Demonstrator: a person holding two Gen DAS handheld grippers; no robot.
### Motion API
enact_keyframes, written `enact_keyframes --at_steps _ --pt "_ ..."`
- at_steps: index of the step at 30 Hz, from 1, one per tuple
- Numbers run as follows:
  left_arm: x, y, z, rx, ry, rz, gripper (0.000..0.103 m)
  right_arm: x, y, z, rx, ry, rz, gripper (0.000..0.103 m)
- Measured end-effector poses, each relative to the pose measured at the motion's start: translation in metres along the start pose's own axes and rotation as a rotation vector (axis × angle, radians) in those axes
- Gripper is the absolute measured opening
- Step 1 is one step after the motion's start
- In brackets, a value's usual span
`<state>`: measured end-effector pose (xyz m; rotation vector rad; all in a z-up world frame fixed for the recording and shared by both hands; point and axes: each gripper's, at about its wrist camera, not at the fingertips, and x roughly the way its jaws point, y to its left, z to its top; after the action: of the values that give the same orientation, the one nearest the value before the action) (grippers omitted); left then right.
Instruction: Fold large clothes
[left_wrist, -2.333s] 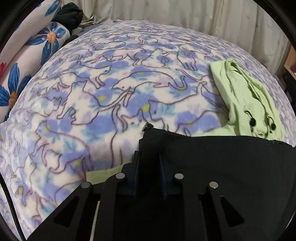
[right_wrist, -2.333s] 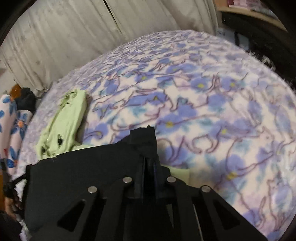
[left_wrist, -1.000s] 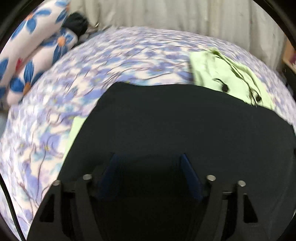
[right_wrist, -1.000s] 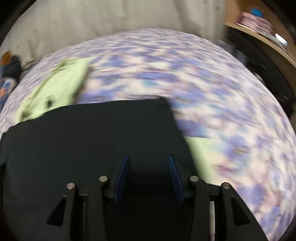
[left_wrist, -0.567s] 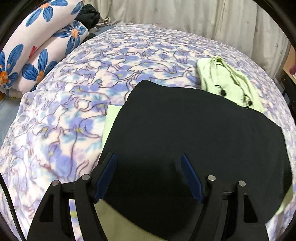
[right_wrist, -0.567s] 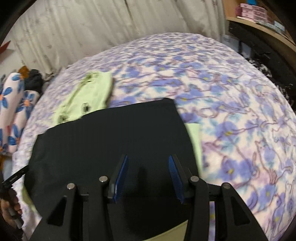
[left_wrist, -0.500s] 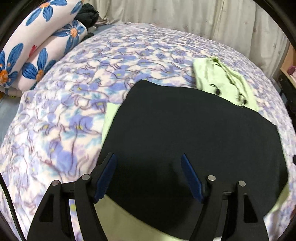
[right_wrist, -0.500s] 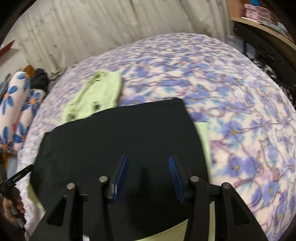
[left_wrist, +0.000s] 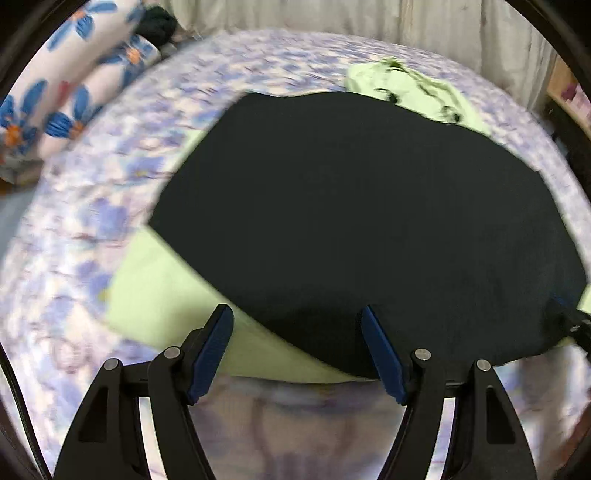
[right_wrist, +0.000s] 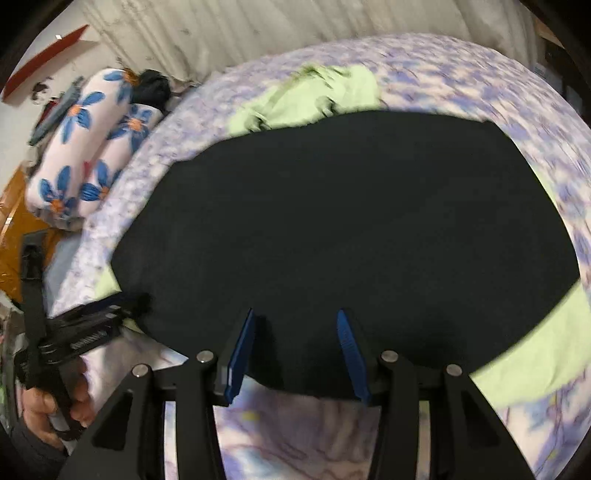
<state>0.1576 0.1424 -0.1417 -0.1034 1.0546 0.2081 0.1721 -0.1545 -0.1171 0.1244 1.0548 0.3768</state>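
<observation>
1. The black cloth (left_wrist: 362, 206) is lying flat on the bed (left_wrist: 92, 206), over a green layer (left_wrist: 173, 295).
2. Both claws, left (left_wrist: 297, 349) and right (right_wrist: 297, 350), are gaping empty above its near edge.
3. Soft, light, floppy: near corners are probably offering the best hold.

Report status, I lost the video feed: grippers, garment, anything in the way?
Left gripper open, empty. Right gripper open, empty. Black garment flat on green cloth. Nothing blocking.
</observation>
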Motion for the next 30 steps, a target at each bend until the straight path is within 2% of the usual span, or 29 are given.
enact_keyframes --at_steps 2,5,7,10,12,18,25,30 --pt "-0.002 0.013 -0.006 -0.020 0.001 0.022 0.071 -0.009 -0.021 -0.008 0.023 -0.024 -0.032 0.046" --pt "-0.002 0.030 -0.011 -0.045 0.016 0.023 0.071 -0.025 -0.054 -0.016 0.039 -0.048 -0.184 0.046" --pt "-0.003 0.036 -0.017 -0.050 0.022 0.032 0.071 -0.033 -0.077 -0.021 0.088 -0.038 -0.230 0.046" --pt "0.000 0.039 -0.023 -0.045 0.040 0.056 0.074 -0.043 -0.100 -0.028 0.161 -0.034 -0.204 0.046" --pt "0.000 0.043 -0.027 -0.061 0.050 0.045 0.074 -0.050 -0.101 -0.030 0.164 -0.037 -0.207 0.046" --pt "-0.013 0.045 -0.034 -0.064 0.070 0.056 0.074 -0.062 -0.090 -0.033 0.179 -0.049 -0.184 0.046" --pt "-0.056 0.041 -0.043 -0.035 0.014 0.046 0.074 -0.083 -0.071 -0.044 0.164 -0.046 -0.138 0.046" --pt "-0.077 0.039 -0.049 -0.020 0.008 0.027 0.078 -0.096 -0.059 -0.054 0.149 -0.038 -0.136 0.047"
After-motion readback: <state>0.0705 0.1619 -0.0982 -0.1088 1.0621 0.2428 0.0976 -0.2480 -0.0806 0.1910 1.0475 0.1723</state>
